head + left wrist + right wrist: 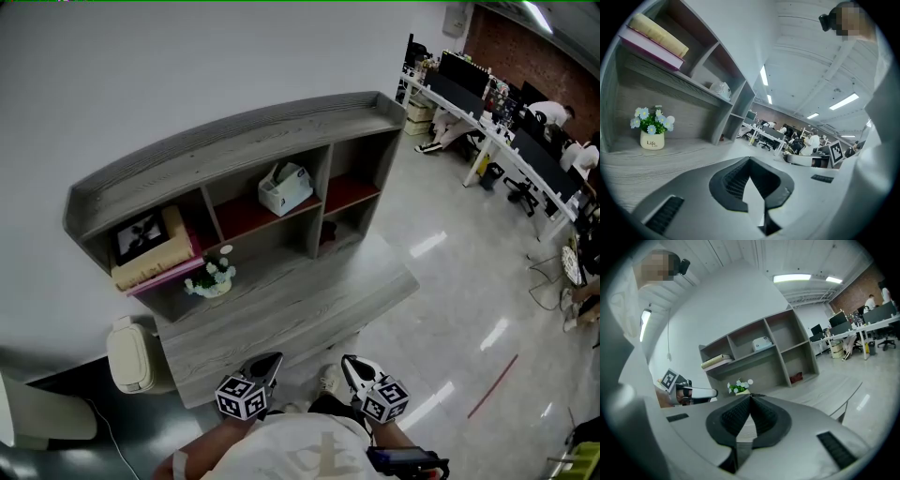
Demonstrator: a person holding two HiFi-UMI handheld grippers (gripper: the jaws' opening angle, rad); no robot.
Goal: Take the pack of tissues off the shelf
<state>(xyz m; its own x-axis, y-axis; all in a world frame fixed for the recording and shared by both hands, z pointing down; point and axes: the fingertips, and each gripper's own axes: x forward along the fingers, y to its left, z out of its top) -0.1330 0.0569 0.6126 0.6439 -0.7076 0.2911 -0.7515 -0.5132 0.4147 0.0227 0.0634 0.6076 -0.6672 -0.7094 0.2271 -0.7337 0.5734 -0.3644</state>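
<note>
Reach not yet begun — left gripper (pixel 271 360) and right gripper (pixel 350 363) are held shut, empty, at the desk's (pixel 309 302) near edge; the pack of tissues (pixel 285 187), in the shelf's (pixel 234 141) upper middle compartment, should next be approached, jaws opened.

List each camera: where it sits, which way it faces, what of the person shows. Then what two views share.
Head view: on the head, steeply down at the shelf; left gripper, right gripper and chest at bottom.
Left gripper view: along its shut fingers, slanting past the flower pot; clothing at right.
Right gripper view: along its shut fingers, facing the shelf front; left gripper at left.
Shared: both gripper views show the pack of tissues.
</note>
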